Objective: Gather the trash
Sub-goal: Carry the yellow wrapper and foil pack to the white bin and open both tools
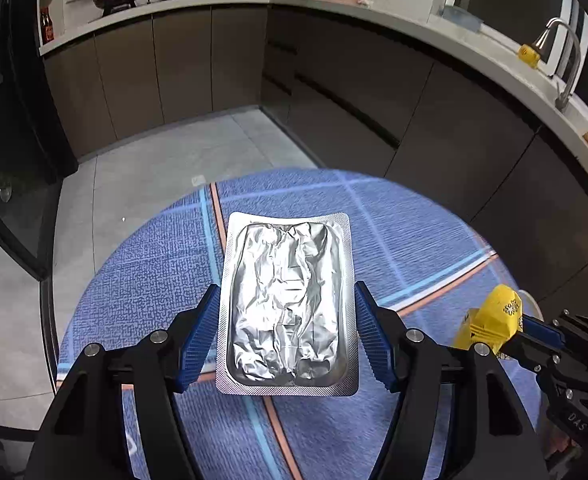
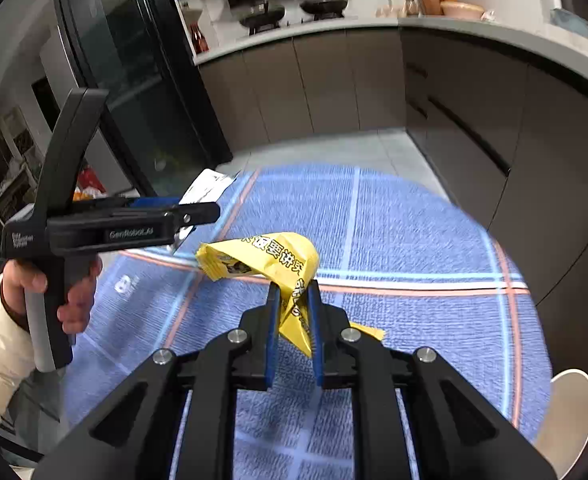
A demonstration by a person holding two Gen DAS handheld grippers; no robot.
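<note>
In the left wrist view, the left gripper holds a flat silver foil blister pack by its two long edges, the blue pads pressing on either side, so the jaws stand fairly wide around it. The pack hangs above the round table with its blue checked cloth, apparently lifted clear of the surface. At the right edge the right gripper shows with a crumpled yellow wrapper in it. In the right wrist view, the right gripper is nearly closed, its narrow jaws pinching that yellow wrapper, which curls up and over to the left above the cloth. The left gripper, held in a hand, carries the foil pack edge-on. As a judgement, both pieces of trash are picked up; no other litter shows on the cloth. What remains is carrying them to a bin, which neither view shows.
</note>
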